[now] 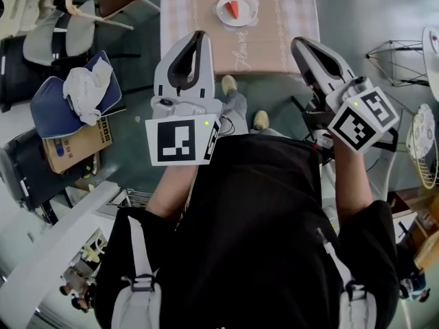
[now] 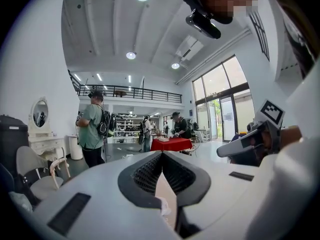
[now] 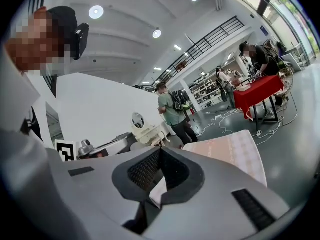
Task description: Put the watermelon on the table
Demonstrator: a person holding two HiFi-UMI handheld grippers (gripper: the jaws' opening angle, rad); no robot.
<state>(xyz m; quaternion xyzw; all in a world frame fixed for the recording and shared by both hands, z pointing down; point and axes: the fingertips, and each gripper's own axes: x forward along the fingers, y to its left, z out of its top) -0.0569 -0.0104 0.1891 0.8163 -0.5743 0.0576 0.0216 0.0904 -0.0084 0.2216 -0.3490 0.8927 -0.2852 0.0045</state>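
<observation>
Table (image 1: 274, 46) ahead bears watermelon (image 1: 234, 9); left gripper (image 1: 198, 38) and right gripper (image 1: 299, 44) fingers clenched, empty.

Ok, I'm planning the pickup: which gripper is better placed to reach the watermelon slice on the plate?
Left, probably. In the head view the left gripper points nearer the watermelon slice on its plate; the right gripper sits further aside. Both are shut and empty.
</observation>
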